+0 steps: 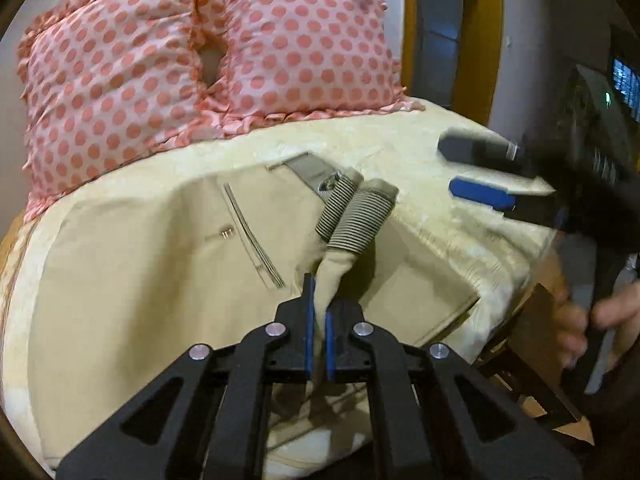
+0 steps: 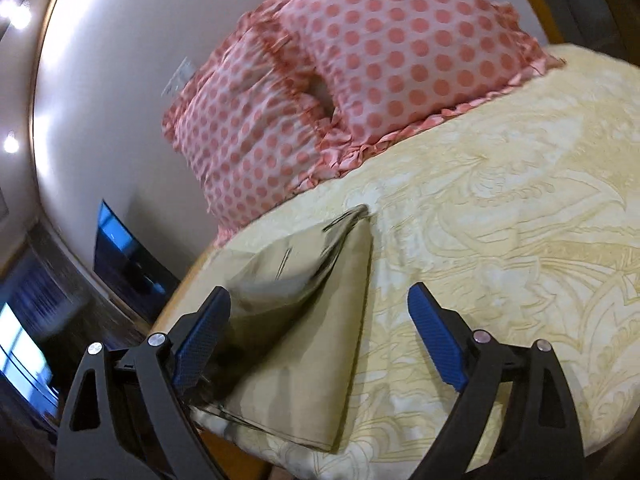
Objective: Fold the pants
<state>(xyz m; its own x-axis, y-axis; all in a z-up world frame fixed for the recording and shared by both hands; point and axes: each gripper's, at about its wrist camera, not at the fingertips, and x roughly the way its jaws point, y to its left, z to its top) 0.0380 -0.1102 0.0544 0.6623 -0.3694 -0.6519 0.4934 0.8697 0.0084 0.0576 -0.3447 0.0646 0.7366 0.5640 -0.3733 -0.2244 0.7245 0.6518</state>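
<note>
Beige pants [image 1: 168, 264] lie on the cream patterned bedspread [image 1: 400, 148]. My left gripper [image 1: 318, 320] is shut on a bunched pants leg end with grey ribbed cuffs [image 1: 352, 212], lifted above the rest. My right gripper [image 1: 472, 168] shows open and empty in the left wrist view, above the bed's right side. In the right wrist view the right gripper [image 2: 320, 340] is open above the folded pants [image 2: 304, 320], whose fold rises in a tent shape; its fingers do not touch the cloth.
Two pink polka-dot pillows [image 1: 200, 60] [image 2: 360, 72] stand at the head of the bed. The bed's wooden edge [image 2: 180, 292] and a dark screen [image 2: 124, 256] lie left. A yellow door frame [image 1: 408, 32] stands behind. The bedspread [image 2: 520, 220] spreads right.
</note>
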